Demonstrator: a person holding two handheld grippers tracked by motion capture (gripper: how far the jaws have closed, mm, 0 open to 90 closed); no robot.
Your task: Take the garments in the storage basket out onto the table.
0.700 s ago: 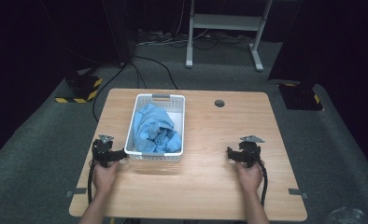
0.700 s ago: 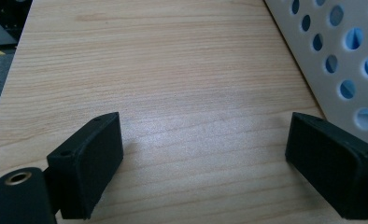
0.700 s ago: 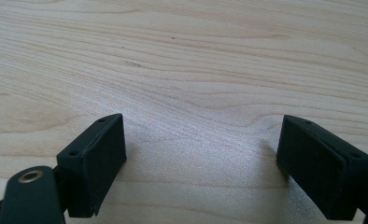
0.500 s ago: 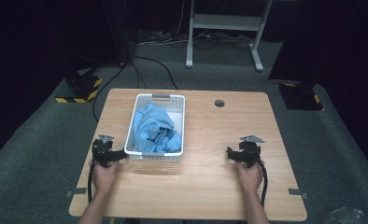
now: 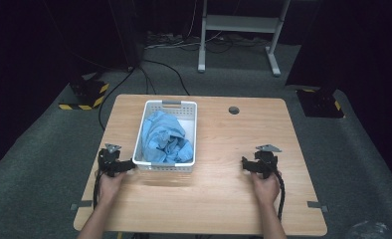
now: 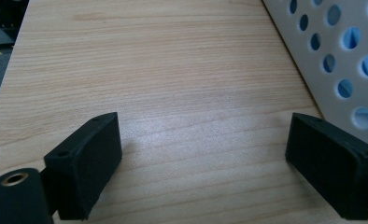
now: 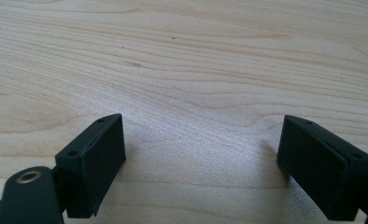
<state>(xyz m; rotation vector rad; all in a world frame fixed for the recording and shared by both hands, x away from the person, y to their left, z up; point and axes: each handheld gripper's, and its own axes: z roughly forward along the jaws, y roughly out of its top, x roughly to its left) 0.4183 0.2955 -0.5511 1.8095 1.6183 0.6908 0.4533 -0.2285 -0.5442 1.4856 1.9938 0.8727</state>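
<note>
Where basket [image 5: 166, 167] walls rise, blue cloth [image 5: 163, 139] partly hidden

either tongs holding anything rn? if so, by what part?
Nothing held. Left tongs and right tongs are both open over bare table; the basket with blue cloth is ungripped.

A light wood-grain counter [image 5: 219, 199] with rounded corners stands on grey carpet. A round cable hole [image 5: 234, 110] sits near its far edge. A white perforated plastic basket [image 5: 189, 137] rests left of centre, holding crumpled blue cloth [image 5: 164, 139]. Both hand-held grippers rest on the counter near its front
</note>
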